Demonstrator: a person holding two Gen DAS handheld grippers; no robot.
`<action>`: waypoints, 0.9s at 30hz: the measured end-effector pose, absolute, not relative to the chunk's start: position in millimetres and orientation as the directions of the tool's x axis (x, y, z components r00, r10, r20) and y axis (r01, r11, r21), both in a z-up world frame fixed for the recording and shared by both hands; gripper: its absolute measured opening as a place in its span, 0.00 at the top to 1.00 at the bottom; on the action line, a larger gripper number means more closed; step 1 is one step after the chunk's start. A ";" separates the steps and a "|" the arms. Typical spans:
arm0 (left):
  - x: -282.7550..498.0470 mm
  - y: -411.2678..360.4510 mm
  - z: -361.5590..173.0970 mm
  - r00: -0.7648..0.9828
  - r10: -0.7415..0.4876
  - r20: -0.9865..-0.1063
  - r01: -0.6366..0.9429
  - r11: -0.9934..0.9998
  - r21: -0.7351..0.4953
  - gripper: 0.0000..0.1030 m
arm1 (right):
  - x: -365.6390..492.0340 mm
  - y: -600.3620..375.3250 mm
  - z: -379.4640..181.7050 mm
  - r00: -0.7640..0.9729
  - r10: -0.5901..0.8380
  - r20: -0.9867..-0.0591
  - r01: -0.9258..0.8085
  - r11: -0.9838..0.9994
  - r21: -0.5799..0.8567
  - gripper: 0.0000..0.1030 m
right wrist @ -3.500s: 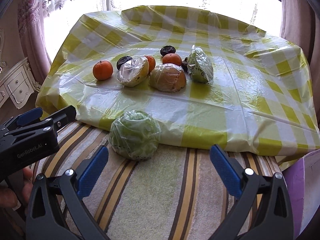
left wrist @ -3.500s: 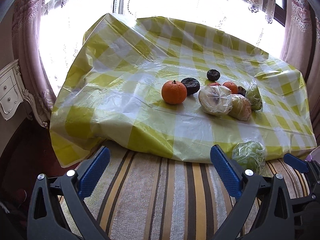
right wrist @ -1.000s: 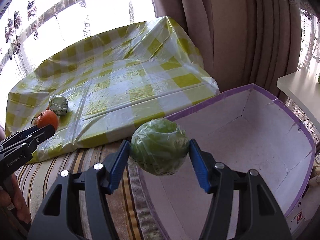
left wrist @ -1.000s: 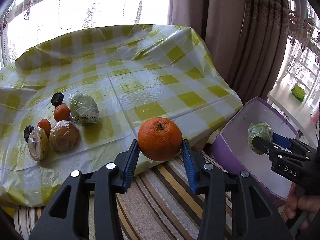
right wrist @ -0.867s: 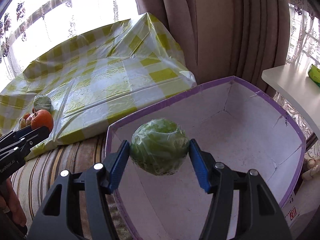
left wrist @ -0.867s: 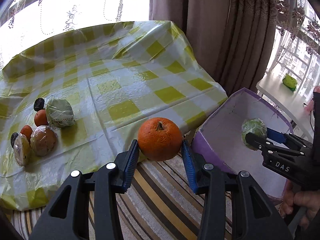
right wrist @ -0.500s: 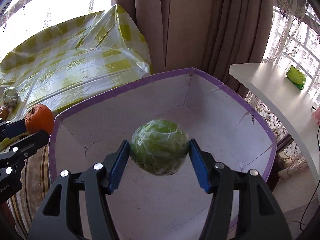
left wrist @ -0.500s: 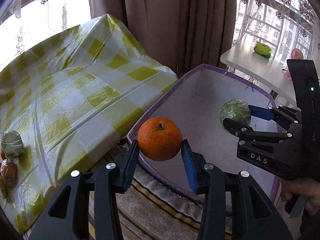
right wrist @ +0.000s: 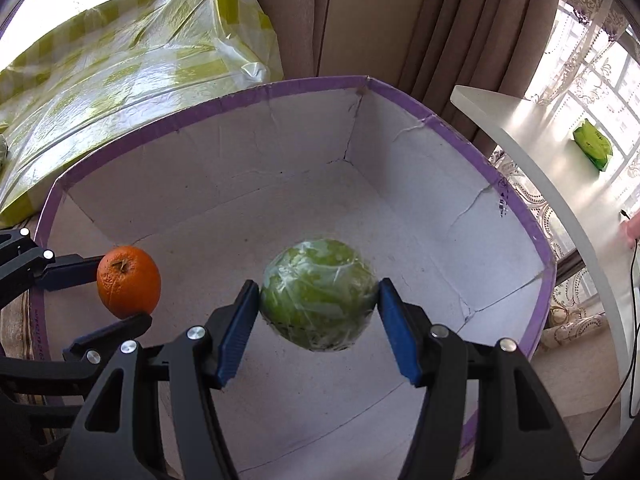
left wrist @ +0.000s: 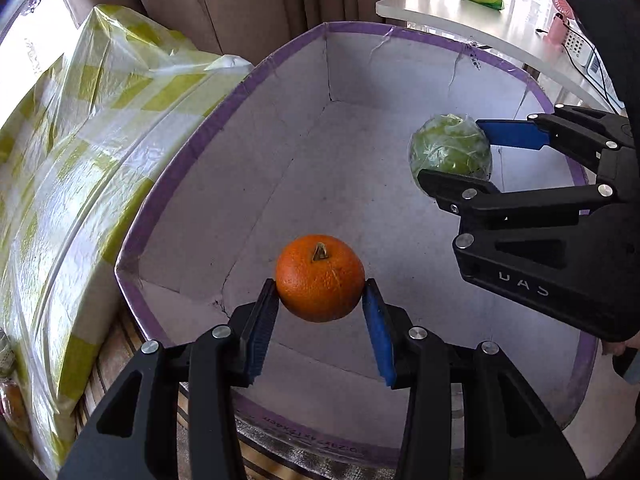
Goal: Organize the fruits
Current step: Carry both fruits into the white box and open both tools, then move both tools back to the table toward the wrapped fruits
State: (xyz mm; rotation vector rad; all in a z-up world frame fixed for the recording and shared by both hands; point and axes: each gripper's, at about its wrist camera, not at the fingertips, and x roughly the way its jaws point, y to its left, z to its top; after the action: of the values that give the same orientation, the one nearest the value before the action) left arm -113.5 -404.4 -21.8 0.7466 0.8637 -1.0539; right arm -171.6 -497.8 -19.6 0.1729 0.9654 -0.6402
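Observation:
My left gripper is shut on an orange and holds it over the near-left part of a white cardboard box with a purple rim. My right gripper is shut on a green fruit wrapped in clear plastic and holds it over the middle of the same box. The right gripper with the green fruit shows at the right of the left wrist view. The orange in the left gripper shows at the left of the right wrist view. The box floor under both is bare.
A table under a yellow checked plastic cloth stands left of the box. Brown curtains hang behind it. A white side table with a green packet is on the right. Striped fabric lies at the box's near-left.
Both grippers took fruit from the table area, swung right and moved over the box. Since half a second ago both have come further in and lower over the box.

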 end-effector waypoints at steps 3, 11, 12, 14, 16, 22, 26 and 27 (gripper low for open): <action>-114.8 -405.4 -24.6 0.265 -0.402 -0.876 0.939 0.314 0.140 0.59 | -170.9 -497.8 -21.2 0.396 -0.431 -0.811 0.582 0.801 -0.142 0.41; -111.4 -410.0 -27.9 0.285 -0.392 -0.875 0.935 0.313 0.164 0.59 | -171.3 -497.1 -21.1 0.395 -0.438 -0.807 0.583 0.799 -0.148 0.38; -112.0 -410.1 -27.6 0.285 -0.394 -0.874 0.936 0.313 0.164 0.57 | -170.8 -497.6 -21.2 0.395 -0.440 -0.806 0.582 0.799 -0.151 0.36; -114.3 -409.2 -26.7 0.263 -0.404 -0.876 0.942 0.302 0.144 0.46 | -171.2 -497.3 -21.0 0.395 -0.445 -0.804 0.583 0.797 -0.155 0.35; -118.7 -408.7 -26.1 0.265 -0.410 -0.873 0.944 0.295 0.148 0.44 | -171.9 -497.2 -20.0 0.400 -0.448 -0.800 0.584 0.797 -0.154 0.31; -118.7 -395.8 -10.6 0.275 -0.487 -0.829 0.938 0.324 0.121 0.27 | -178.9 -499.3 -11.4 0.444 -0.442 -0.779 0.596 0.795 -0.111 0.19; -111.1 -373.9 9.4 0.295 -0.566 -0.770 0.918 0.392 0.064 0.21 | -187.1 -504.0 -0.9 0.472 -0.459 -0.753 0.628 0.774 -0.078 0.18; -107.7 -367.3 13.9 0.301 -0.580 -0.757 0.910 0.411 0.046 0.21 | -189.6 -504.6 3.0 0.480 -0.466 -0.744 0.634 0.770 -0.073 0.18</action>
State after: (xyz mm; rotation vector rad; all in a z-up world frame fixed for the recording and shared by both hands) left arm -107.7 -367.3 13.9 0.5290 0.7347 -1.0521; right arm -189.6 -504.6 3.0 0.2243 0.8318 -0.6779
